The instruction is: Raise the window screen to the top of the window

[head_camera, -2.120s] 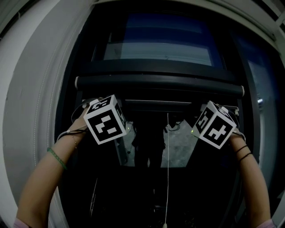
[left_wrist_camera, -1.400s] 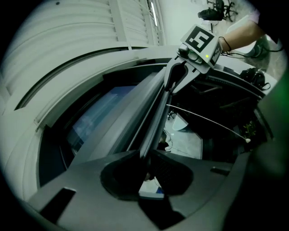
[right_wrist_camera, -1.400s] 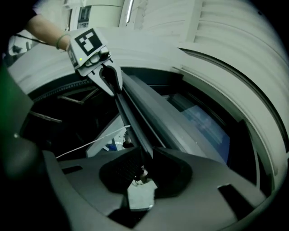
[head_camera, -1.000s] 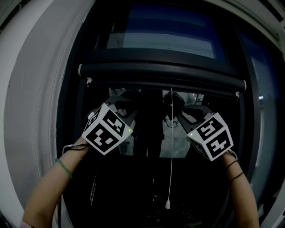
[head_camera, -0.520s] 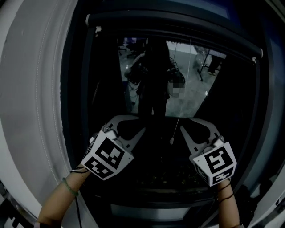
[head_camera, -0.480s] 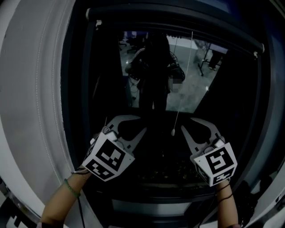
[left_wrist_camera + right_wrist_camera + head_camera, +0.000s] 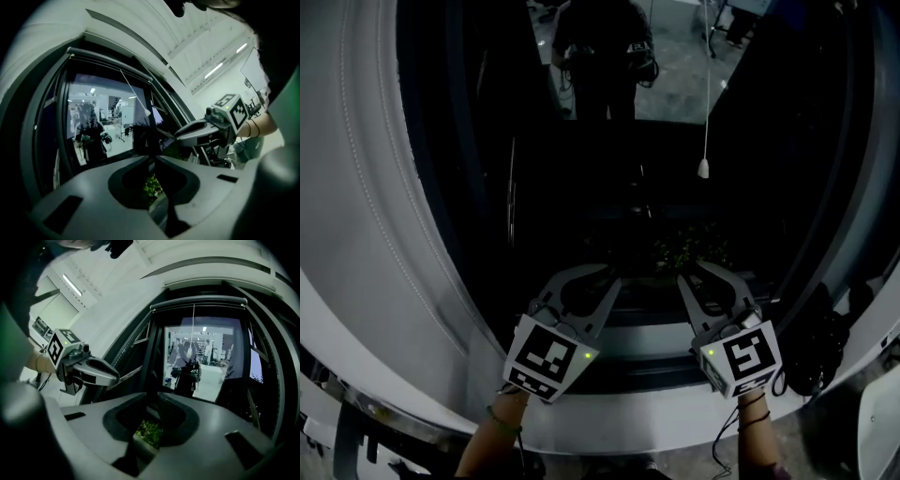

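The window screen is rolled up: its dark bottom bar (image 7: pixel 197 303) lies along the top of the window frame, and it shows as bar (image 7: pixel 108 61) in the left gripper view too. A thin pull cord with a white knob (image 7: pixel 703 169) hangs free in front of the glass. My left gripper (image 7: pixel 614 274) and right gripper (image 7: pixel 685 273) are low, side by side just above the window sill (image 7: pixel 637 323). Both are shut with nothing between their jaws. Neither touches the cord or the bar.
The dark glass (image 7: pixel 609 141) reflects a person standing and a lit room. A small green plant (image 7: pixel 689 248) sits behind the sill. White curved wall panels (image 7: pixel 356 234) flank the window. A black bag (image 7: pixel 816 347) lies at the lower right.
Both grippers have dropped from the screen's bar down to the sill. The bar rose to the window's top, out of the head view. The cord knob now hangs higher.
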A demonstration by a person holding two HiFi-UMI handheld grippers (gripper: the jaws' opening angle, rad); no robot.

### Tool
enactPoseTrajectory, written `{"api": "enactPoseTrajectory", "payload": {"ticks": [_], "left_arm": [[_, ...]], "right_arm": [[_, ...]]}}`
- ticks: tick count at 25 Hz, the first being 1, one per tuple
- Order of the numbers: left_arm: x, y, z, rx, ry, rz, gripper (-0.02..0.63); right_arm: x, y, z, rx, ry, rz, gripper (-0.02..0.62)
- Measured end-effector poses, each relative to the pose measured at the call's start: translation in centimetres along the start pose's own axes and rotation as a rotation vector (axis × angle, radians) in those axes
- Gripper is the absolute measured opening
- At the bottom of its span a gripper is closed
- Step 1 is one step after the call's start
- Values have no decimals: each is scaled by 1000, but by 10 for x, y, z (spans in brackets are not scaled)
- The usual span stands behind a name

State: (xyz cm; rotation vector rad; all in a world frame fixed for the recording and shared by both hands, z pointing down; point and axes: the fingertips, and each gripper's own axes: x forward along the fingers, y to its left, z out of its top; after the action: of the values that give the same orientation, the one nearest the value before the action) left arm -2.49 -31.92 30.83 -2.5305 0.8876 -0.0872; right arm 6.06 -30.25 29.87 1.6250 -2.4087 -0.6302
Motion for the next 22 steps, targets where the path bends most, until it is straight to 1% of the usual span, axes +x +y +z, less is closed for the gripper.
{"api": "enactPoseTrajectory", "payload": {"ticks": [1, 5, 6, 8, 10, 13, 14, 16, 19, 20, 22], "left_arm": [[-4, -9, -10, -31, 6, 0, 41], [-26, -41, -40, -137, 15, 15, 41], [-32, -48, -45, -157, 16, 27, 41], [-43, -65, -55, -201, 23, 52, 41], [-54, -90, -65, -268, 47, 64, 41], [-68, -137, -69, -382, 64, 50, 41], [-73, -153, -69, -406, 71, 47, 41], [-83, -187, -71, -407, 97, 58, 41], [-98, -240, -77, -340, 160, 80, 41], [-102, -259, -75, -331, 177, 80, 41], [-111, -297, -68, -347, 200, 71, 41]], "right_arm": [[-6, 7, -12, 26, 23, 0, 66], [-31, 34, -46, 171, 56, 8, 66], [-38, 40, -52, 202, 59, 7, 66], [-52, 49, -59, 252, 30, 6, 66], [-71, 59, -69, 295, 20, 6, 66], [-110, 74, -83, 346, 45, 19, 66], [-125, 79, -87, 355, 54, 25, 66], [-157, 87, -94, 371, 74, 37, 66], [-214, 99, -103, 395, 112, 57, 66], [-233, 102, -105, 407, 127, 63, 66], [-270, 108, -113, 443, 134, 72, 66]]}}
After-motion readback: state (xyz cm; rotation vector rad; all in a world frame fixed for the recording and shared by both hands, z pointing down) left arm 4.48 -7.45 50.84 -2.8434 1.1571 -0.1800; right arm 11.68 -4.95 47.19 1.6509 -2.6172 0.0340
